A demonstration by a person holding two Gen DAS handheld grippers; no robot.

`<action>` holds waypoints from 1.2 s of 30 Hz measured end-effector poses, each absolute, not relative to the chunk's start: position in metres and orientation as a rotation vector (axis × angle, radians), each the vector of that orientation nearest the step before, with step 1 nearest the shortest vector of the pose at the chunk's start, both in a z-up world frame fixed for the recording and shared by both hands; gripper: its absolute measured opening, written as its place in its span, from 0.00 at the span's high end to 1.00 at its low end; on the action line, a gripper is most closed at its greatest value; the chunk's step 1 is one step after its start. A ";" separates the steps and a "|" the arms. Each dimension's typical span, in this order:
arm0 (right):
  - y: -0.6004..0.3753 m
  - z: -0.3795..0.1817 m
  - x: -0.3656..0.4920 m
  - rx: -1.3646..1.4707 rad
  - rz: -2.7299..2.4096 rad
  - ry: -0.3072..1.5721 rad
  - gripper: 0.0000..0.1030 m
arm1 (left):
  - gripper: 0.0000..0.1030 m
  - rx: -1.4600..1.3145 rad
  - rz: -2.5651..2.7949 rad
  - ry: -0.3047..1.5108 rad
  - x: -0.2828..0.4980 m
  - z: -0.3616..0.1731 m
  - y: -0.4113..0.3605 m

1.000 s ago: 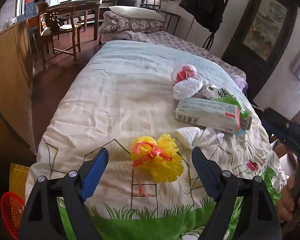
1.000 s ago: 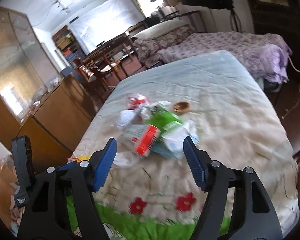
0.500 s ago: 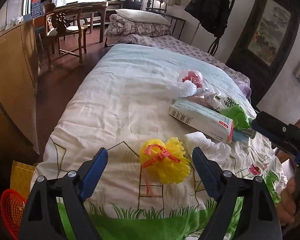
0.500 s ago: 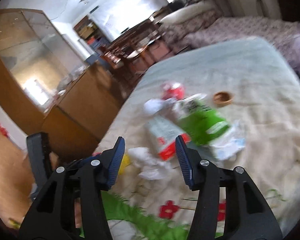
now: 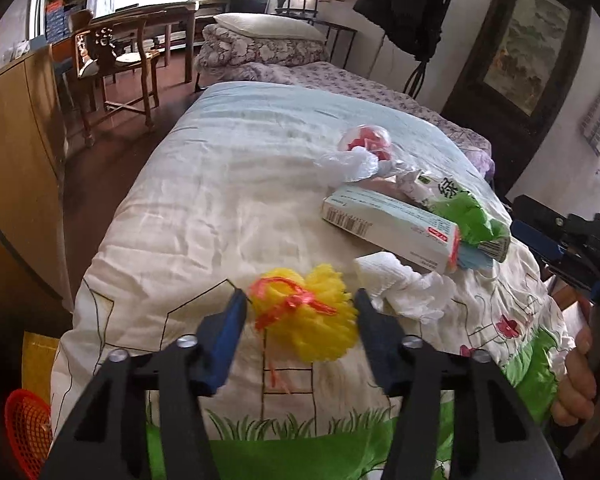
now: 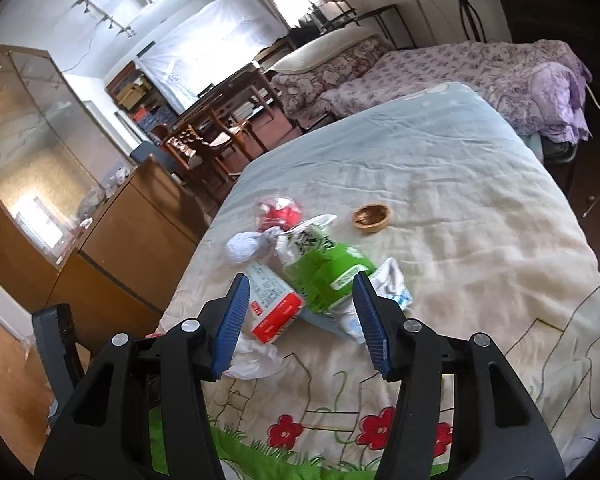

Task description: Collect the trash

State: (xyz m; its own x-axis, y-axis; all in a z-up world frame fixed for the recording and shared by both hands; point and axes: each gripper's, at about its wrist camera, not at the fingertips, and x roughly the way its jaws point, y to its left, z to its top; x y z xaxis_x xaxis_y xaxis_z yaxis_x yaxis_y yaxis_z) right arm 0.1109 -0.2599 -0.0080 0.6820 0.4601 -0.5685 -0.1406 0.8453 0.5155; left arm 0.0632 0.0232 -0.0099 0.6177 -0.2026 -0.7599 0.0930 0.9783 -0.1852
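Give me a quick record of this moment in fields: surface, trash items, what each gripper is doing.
surface: quilt on a bed
trash near left: yellow foam net tied with red string, crumpled tissue
trash pile: long carton, green wrapper, white bag, red-and-clear wrapper
apart from pile: small brown shell
left gripper: jaws closing, yellow foam net between them
right gripper: open, aimed at the pile, holding nothing

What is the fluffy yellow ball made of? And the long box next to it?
The yellow ball looks like soft plastic mesh, bunched and frilly, tied with a red-orange plastic string. The long box looks like thin printed cardboard: flat sides, sharp edges, a barcode and a smooth, slightly shiny finish.
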 end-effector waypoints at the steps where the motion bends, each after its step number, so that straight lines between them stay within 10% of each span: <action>1: -0.261 -0.010 0.113 0.463 0.339 0.755 0.47 | 0.52 -0.134 -0.174 0.882 0.062 -0.009 0.024; 14: -0.268 -0.024 0.128 0.513 0.286 0.808 0.46 | 0.52 -0.160 -0.203 0.825 0.056 0.003 0.027; 24: -0.253 -0.036 0.147 0.419 0.239 0.880 0.28 | 0.52 -0.147 -0.217 0.834 0.054 0.000 0.023; 28: -0.241 -0.037 0.146 0.372 0.288 0.893 0.43 | 0.52 -0.144 -0.219 0.836 0.054 -0.001 0.023; 36: -0.266 -0.011 0.101 0.427 0.270 0.722 0.43 | 0.52 -0.164 -0.222 0.835 0.053 -0.001 0.025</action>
